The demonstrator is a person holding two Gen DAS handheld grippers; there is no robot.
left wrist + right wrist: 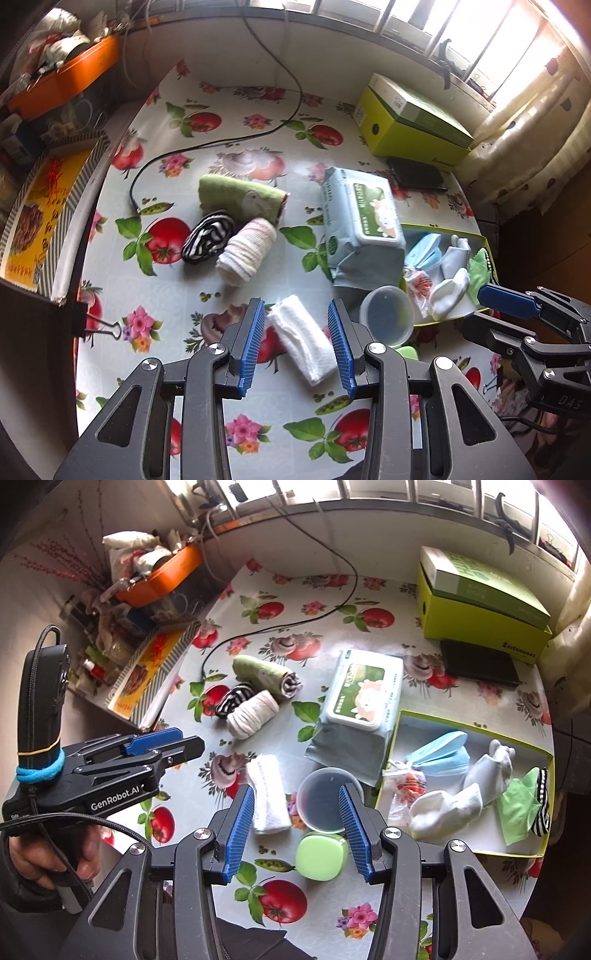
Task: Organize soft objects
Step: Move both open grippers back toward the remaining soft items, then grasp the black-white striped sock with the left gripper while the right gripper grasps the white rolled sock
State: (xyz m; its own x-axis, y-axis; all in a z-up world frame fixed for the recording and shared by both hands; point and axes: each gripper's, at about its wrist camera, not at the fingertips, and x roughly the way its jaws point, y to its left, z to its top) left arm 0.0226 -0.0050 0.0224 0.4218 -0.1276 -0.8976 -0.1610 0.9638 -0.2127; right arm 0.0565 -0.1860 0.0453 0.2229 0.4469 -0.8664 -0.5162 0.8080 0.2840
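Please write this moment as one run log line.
left gripper: open over white towel | right gripper: open, empty | tray: socks inside

Looking like a home, prob. a lived-in room w/ a table by a window. Oilcloth [236, 147] printed w/ tomatoes & flowers is covering the table; barred window [443, 22] is letting in sun at 12–1 o'clock, curtain [524, 147] hanging at 2. Cluttered shelf w/ orange tub [166, 576] is sitting at 10. Wipes [364, 698], socks [443, 808] lying about.
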